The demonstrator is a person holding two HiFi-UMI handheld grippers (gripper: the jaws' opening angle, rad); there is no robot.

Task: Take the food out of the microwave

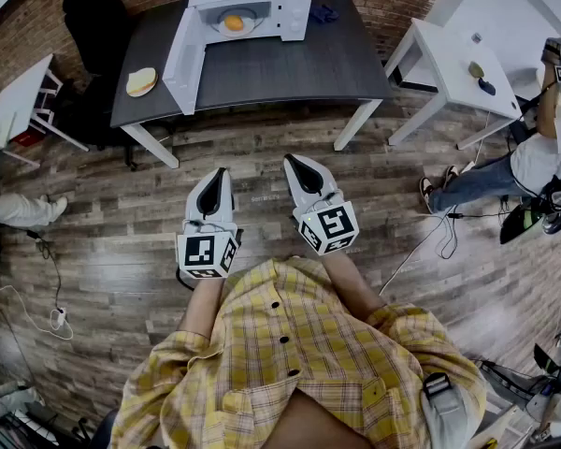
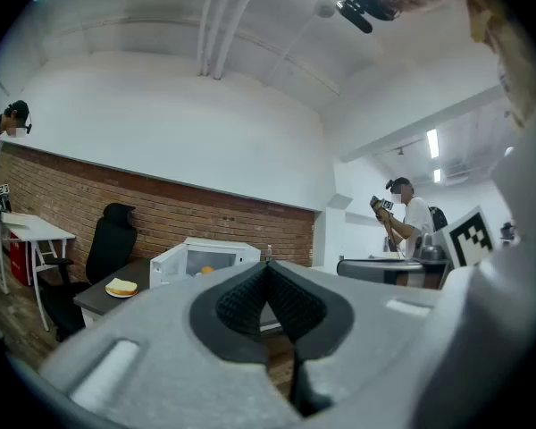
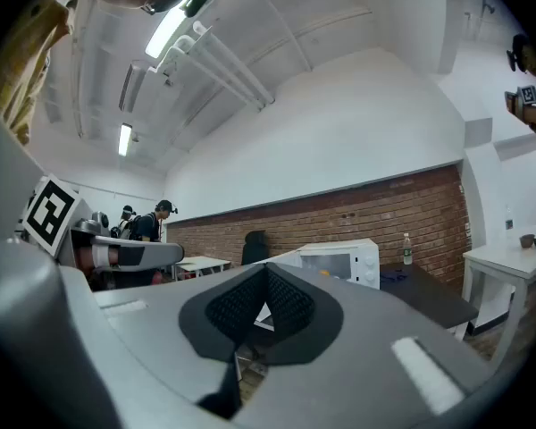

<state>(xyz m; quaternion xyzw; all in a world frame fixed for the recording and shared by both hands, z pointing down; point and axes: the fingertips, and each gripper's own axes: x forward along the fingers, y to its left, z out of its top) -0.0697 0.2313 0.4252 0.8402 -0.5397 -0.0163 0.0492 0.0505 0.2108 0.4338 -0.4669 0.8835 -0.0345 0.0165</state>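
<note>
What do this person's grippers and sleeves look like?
The left gripper and right gripper are pale grey tapered shells with black ribbed pads, each carrying a white cube with black square markers. The person wears a yellow checked shirt with dark buttons.

We hold both grippers out in front of our chest, side by side and close together, pointing level and forward. Our left gripper has its jaws pressed together with nothing between them, the dark ribbed pads meeting at the tip. Our right gripper is the same, jaws fully closed and empty, and it reaches a little further forward than the left. Each marker cube sits at the rear of its gripper, just ahead of the wrist. Our bare forearms run back from the grippers into rolled plaid sleeves, elbows bent and held near the body.
</note>
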